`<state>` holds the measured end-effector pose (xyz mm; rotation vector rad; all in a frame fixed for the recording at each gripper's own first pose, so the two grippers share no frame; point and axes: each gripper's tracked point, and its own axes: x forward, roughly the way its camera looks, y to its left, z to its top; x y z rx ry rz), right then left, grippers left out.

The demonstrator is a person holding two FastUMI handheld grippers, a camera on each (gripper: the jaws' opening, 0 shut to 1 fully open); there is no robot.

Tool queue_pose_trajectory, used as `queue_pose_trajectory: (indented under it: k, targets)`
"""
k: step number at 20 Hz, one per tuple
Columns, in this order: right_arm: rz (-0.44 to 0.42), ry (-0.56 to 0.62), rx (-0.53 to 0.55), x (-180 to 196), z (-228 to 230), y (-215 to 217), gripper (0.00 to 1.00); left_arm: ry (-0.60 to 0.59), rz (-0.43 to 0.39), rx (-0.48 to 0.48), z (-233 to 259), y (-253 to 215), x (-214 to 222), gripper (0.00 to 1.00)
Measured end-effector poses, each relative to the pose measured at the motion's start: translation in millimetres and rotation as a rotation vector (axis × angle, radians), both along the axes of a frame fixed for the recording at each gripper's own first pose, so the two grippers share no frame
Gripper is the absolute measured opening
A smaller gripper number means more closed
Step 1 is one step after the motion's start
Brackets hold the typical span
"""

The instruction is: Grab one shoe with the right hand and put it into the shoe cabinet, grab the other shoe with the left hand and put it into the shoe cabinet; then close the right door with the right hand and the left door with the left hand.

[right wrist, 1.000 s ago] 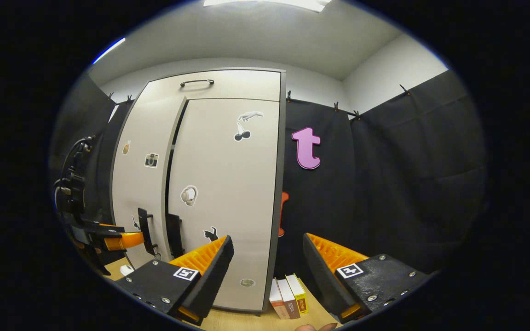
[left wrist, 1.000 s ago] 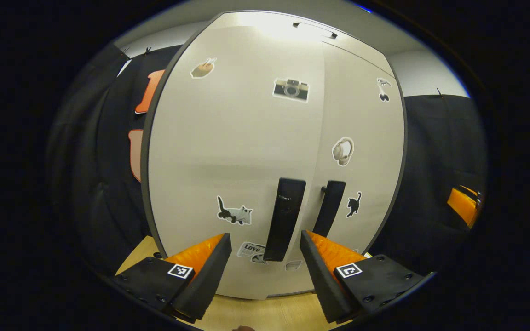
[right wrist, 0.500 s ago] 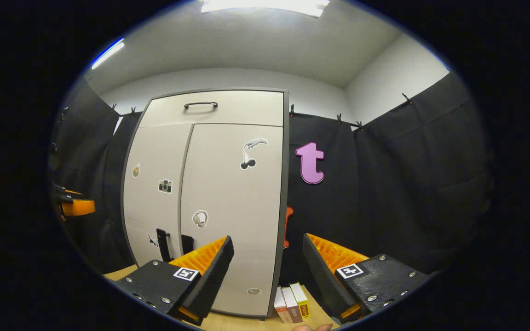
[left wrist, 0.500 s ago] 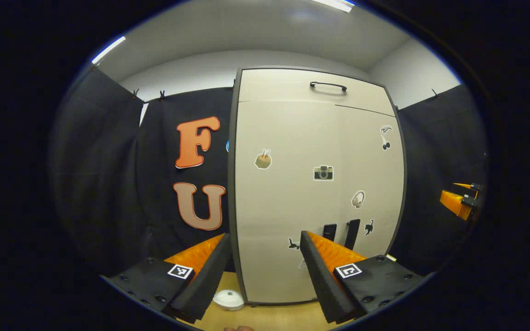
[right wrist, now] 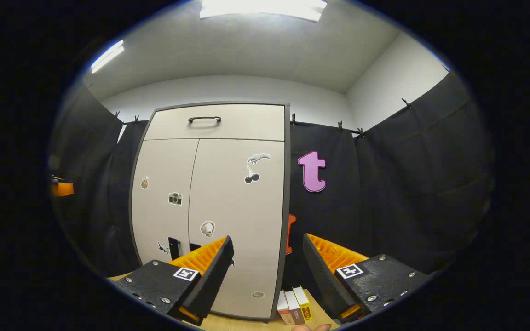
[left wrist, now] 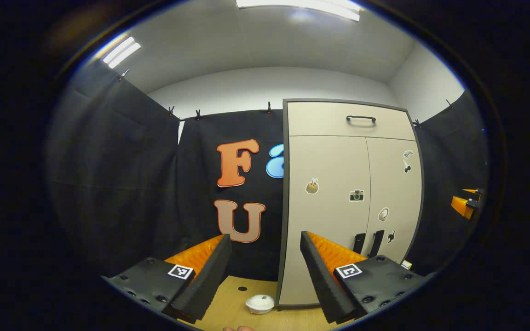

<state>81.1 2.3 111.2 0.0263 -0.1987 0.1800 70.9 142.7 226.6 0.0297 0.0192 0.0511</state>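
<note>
A pale wooden tabletop (left wrist: 242,301) is seen bearing the shoe cabinet (left wrist: 334,216), a small white dish (left wrist: 260,303) and three upright books (right wrist: 294,310).

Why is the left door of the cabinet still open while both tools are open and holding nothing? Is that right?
Not quite. The left door is shut, flush with the right door, as the right gripper view shows. The rest holds: the left tool and the right tool are both open and hold nothing, and both are back from the cabinet.
</note>
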Motion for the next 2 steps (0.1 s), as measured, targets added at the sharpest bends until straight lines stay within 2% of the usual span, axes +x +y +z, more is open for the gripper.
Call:
queue_pose_trajectory:
  k: [2]
  targets:
    - [0.006, -0.001, -0.008, -2.3, 0.1, 0.3, 0.93, -0.004, 0.006, 0.004, 2.4, 2.1, -5.2, 0.96]
